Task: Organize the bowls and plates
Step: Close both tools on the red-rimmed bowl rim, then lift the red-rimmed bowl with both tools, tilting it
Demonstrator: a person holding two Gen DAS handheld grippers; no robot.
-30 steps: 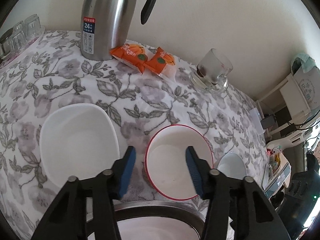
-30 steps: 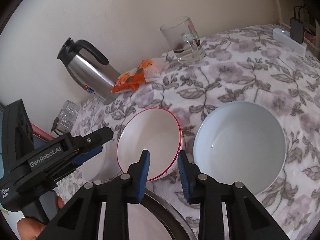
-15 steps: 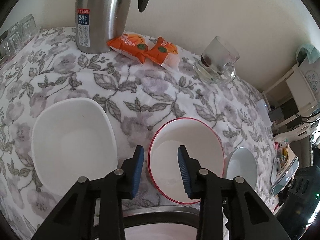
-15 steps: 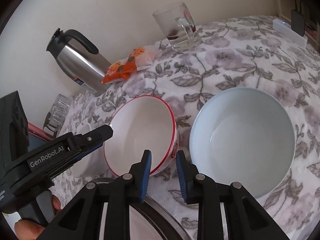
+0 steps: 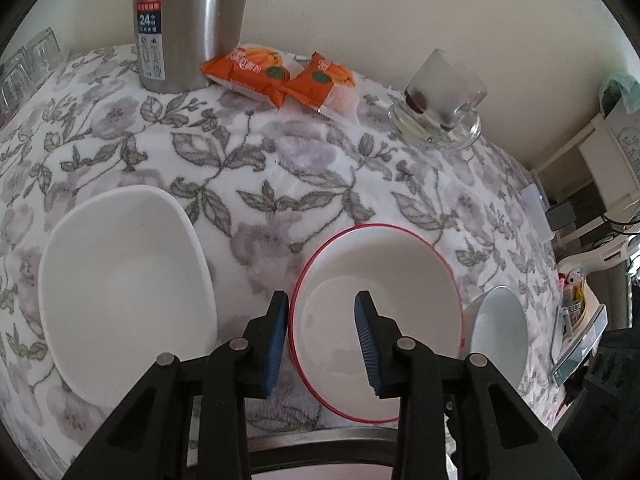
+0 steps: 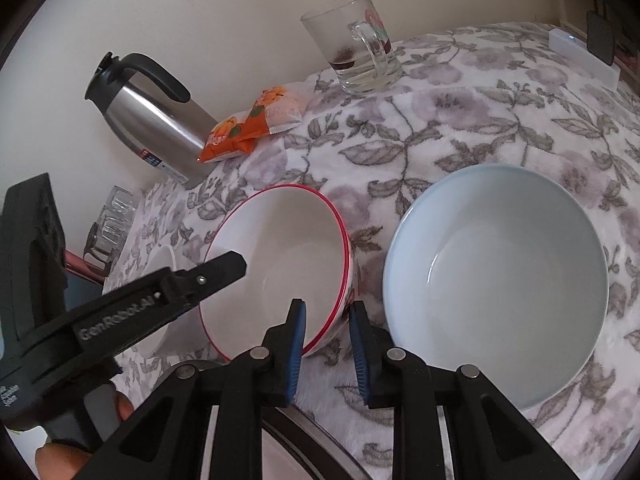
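A red-rimmed white bowl [image 5: 380,276] stands in the middle of the floral tablecloth, also in the right wrist view [image 6: 280,248]. My left gripper [image 5: 322,316] is open and straddles its left rim, one pad outside, one inside. My right gripper [image 6: 326,320] is open and straddles its right rim. A white squarish bowl [image 5: 120,276] stands to its left. A pale blue bowl [image 6: 496,280] stands to its right, also seen in the left wrist view [image 5: 498,332]. A metal-rimmed plate [image 5: 320,446] lies at the near edge.
A steel thermos jug [image 5: 180,20], two orange snack packets [image 5: 280,76] and a glass mug [image 5: 440,100] stand along the back wall. Small glasses [image 5: 28,64] sit at the far left. A white box [image 6: 580,56] lies at the table's right edge.
Both grippers moved forward and down onto the red-rimmed bowl's rim. The left jaws narrowed from wide open; the right jaws kept about the same gap.
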